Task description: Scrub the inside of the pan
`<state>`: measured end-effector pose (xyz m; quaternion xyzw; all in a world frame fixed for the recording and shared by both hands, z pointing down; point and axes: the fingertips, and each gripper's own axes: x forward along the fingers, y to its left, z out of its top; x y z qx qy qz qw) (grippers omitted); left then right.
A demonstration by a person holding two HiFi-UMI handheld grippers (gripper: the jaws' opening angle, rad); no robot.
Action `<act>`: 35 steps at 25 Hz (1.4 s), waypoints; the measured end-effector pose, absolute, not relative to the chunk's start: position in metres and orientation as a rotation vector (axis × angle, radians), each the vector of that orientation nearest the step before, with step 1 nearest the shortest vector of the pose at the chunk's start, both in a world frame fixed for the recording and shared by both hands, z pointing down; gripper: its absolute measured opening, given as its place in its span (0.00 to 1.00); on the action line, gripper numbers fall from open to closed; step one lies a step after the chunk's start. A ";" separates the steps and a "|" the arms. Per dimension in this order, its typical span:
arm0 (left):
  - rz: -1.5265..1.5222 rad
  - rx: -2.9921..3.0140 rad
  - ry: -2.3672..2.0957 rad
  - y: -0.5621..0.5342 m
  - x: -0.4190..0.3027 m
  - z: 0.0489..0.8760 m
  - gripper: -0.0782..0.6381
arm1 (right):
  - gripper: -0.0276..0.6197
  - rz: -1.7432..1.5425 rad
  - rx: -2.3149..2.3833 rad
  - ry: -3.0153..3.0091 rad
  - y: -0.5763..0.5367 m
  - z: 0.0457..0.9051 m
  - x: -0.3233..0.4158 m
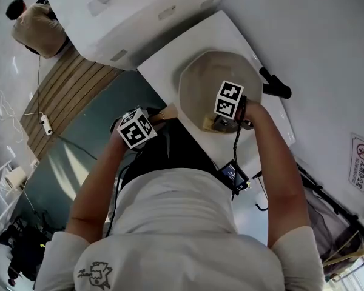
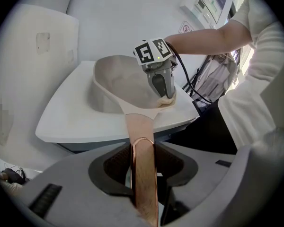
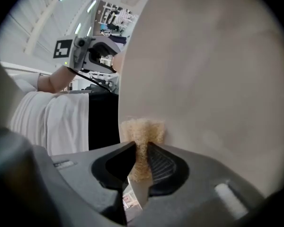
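Observation:
A beige pan (image 1: 213,83) rests on a white table (image 1: 188,47); its inside (image 3: 213,74) fills the right gripper view. My left gripper (image 2: 143,169) is shut on the pan's copper-coloured handle (image 2: 143,164), which runs out from the pan (image 2: 118,86). In the head view that gripper (image 1: 151,123) sits at the table's near edge. My right gripper (image 3: 141,162) is shut on a tan scrub sponge (image 3: 141,136) pressed against the pan's inner wall. The same gripper (image 1: 221,125) and sponge (image 2: 166,100) are at the pan's near rim.
A black object (image 1: 276,85) lies on the table right of the pan. A large white unit (image 1: 139,11) stands behind the table. A wooden strip (image 1: 67,93) and cables lie on the floor at left, where a person (image 1: 33,26) sits. A small screen (image 1: 233,174) hangs by my waist.

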<state>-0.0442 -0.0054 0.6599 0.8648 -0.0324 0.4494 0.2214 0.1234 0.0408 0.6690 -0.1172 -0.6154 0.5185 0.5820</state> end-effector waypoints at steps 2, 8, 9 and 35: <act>1.248 2.387 -0.088 -0.006 -0.044 0.660 0.33 | 0.16 1.177 -0.271 -1.360 0.042 0.669 0.139; 1.252 2.380 -0.082 -0.004 -0.043 0.659 0.33 | 0.16 1.055 -0.257 -1.108 0.042 0.669 0.182; 1.248 2.381 -0.081 -0.004 -0.043 0.659 0.33 | 0.16 1.014 -0.249 -1.064 0.040 0.668 0.189; 1.204 2.362 -0.008 -0.002 -0.041 0.649 0.33 | 0.17 -0.398 0.152 -0.658 -0.143 0.662 0.261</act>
